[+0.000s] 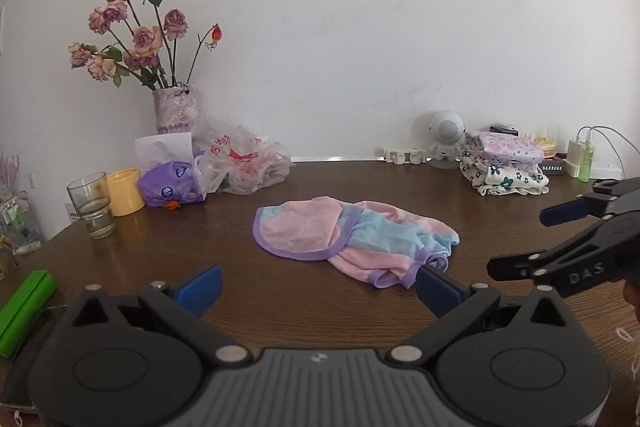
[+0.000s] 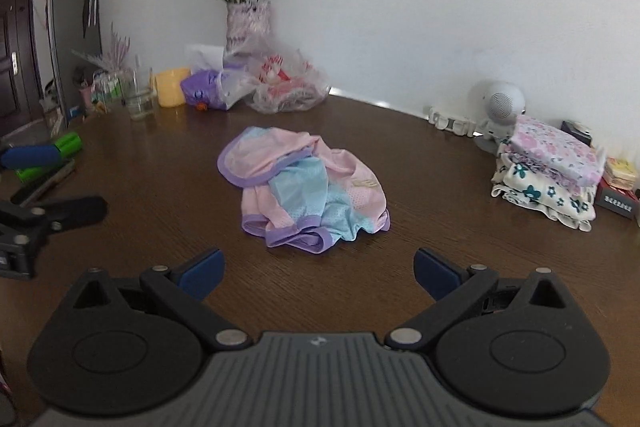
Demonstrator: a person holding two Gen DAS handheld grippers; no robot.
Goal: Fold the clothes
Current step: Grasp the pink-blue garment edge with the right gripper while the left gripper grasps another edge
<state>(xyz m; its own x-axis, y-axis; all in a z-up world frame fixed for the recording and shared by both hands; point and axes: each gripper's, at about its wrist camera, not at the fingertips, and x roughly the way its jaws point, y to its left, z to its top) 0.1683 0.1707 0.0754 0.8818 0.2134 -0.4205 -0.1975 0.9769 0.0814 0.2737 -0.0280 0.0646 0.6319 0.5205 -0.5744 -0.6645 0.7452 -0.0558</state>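
Pink-and-blue garment point(image 1: 352, 239) is lying crumpled mid-worktop point(image 1: 280, 299), stretching left-right just ahead of both spread, empty grippers, left gripper point(image 1: 320, 287) sitting nearest its purple hem, right gripper point(image 2: 318, 269) hovering slightly further back.

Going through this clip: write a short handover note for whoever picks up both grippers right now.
Left gripper: open, empty, held short of the garment.
Right gripper: open, empty, also held short of it.
The pink, blue and purple garment lies crumpled mid-table, untouched.
Done: a stack of folded clothes sits at the far right by the wall.
Left: spread the garment flat, fold it, add it to the stack.
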